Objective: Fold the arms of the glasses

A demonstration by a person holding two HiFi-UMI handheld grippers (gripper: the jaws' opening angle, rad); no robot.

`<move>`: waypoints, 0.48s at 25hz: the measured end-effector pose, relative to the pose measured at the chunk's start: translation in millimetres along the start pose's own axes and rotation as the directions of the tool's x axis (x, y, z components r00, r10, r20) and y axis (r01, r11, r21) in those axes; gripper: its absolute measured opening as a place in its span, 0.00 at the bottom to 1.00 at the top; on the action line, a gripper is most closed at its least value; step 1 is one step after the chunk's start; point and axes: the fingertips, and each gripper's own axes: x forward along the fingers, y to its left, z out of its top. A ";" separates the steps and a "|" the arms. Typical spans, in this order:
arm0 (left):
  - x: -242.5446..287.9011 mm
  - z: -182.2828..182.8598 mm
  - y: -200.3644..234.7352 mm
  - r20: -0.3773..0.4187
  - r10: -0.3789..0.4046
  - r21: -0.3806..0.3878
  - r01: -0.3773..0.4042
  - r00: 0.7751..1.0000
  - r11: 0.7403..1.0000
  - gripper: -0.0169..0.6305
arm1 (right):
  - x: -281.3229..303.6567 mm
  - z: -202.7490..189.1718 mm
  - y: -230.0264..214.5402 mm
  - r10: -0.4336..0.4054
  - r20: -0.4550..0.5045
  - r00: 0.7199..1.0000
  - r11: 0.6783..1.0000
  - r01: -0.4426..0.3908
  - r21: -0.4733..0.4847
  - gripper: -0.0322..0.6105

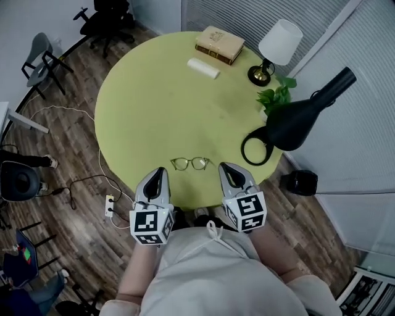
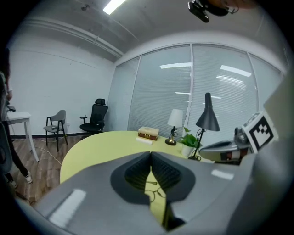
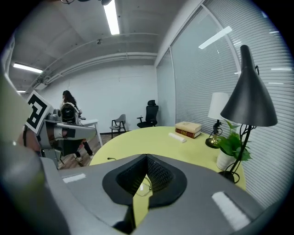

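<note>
Thin-rimmed glasses (image 1: 190,163) lie near the front edge of the round yellow-green table (image 1: 154,105), lenses side by side. How their arms stand is too fine to make out. My left gripper (image 1: 159,171) is just left of them and my right gripper (image 1: 226,166) just right, both apart from the frame. In the left gripper view the left gripper (image 2: 150,156) has its tips together with nothing held, and the glasses (image 2: 154,193) show through the slit behind the tips. The right gripper (image 3: 146,158) is likewise shut and empty, with the glasses (image 3: 142,188) beyond.
At the table's far side lie a book (image 1: 220,44) and a white roll (image 1: 203,68). A white-shaded lamp (image 1: 276,49), a small plant (image 1: 276,99) and a black desk lamp (image 1: 296,120) stand at the right. Chairs (image 1: 105,18) and a power strip (image 1: 110,205) are on the floor at left.
</note>
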 end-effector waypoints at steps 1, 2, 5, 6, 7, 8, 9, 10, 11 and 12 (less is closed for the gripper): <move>6.5 0.5 3.8 -0.014 -0.025 0.009 0.025 1.000 1.000 0.04 | 3.8 -3.1 -2.8 -0.025 -0.016 1.000 1.000 0.025 0.018 0.05; 12.1 0.7 8.2 -0.027 -0.049 0.020 0.049 0.998 0.999 0.04 | 7.6 -7.6 -4.7 -0.045 -0.036 0.998 0.998 0.046 0.035 0.05; 28.3 -1.8 23.0 -0.059 -0.101 0.033 0.103 0.993 0.994 0.04 | 21.8 -27.3 -9.1 -0.085 -0.108 0.991 0.994 0.092 0.060 0.05; 34.5 -5.0 27.1 -0.069 -0.115 0.030 0.117 0.991 0.993 0.04 | 27.6 -35.1 -11.4 -0.093 -0.131 0.987 0.993 0.102 0.063 0.05; 40.5 -9.9 30.4 -0.080 -0.128 0.025 0.130 0.989 0.991 0.04 | 33.5 -43.9 -13.5 -0.096 -0.155 0.983 0.992 0.108 0.067 0.05; 46.0 -16.2 33.2 -0.091 -0.139 0.022 0.142 0.986 0.990 0.04 | 39.3 -53.2 -14.8 -0.096 -0.180 0.979 0.991 0.110 0.072 0.05; 50.9 -23.3 35.6 -0.104 -0.149 0.021 0.152 0.983 0.988 0.04 | 44.9 -62.5 -15.1 -0.092 -0.205 0.975 0.991 0.110 0.077 0.05; 55.3 -31.0 37.6 -0.116 -0.158 0.021 0.162 0.981 0.987 0.04 | 50.2 -71.2 -14.8 -0.087 -0.228 0.970 0.991 0.108 0.079 0.05; 59.4 -38.9 39.1 -0.128 -0.167 0.021 0.171 0.978 0.985 0.04 | 55.1 -79.2 -14.0 -0.082 -0.249 0.965 0.992 0.104 0.076 0.05; 63.2 -46.8 40.0 -0.139 -0.176 0.021 0.180 0.975 0.983 0.04 | 59.8 -86.5 -13.2 -0.076 -0.268 0.960 0.993 0.098 0.070 0.05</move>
